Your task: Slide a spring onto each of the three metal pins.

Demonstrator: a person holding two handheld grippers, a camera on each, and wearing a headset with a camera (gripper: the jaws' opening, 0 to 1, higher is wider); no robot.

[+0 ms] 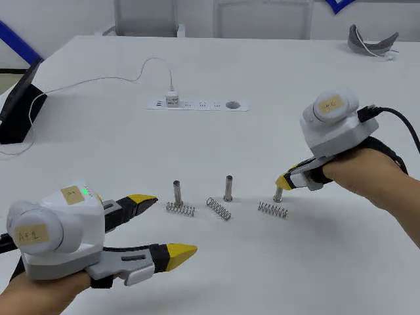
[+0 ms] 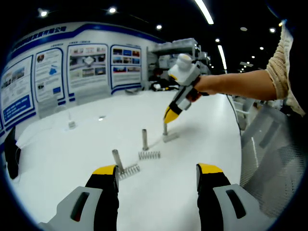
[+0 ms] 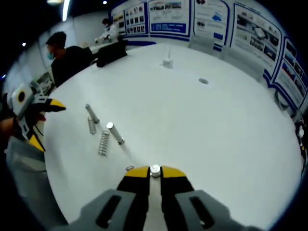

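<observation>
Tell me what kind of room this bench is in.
Probably a company lab or demo room: a big white table with a power strip on it, information posters lining the walls, and strip lights overhead.

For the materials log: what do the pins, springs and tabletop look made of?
Pins: likely steel, smooth grey cylinders with a dull sheen. Springs: thin bright wire coils, probably steel too. Tabletop: matte white, perhaps laminate; the look leaves it open.
</observation>
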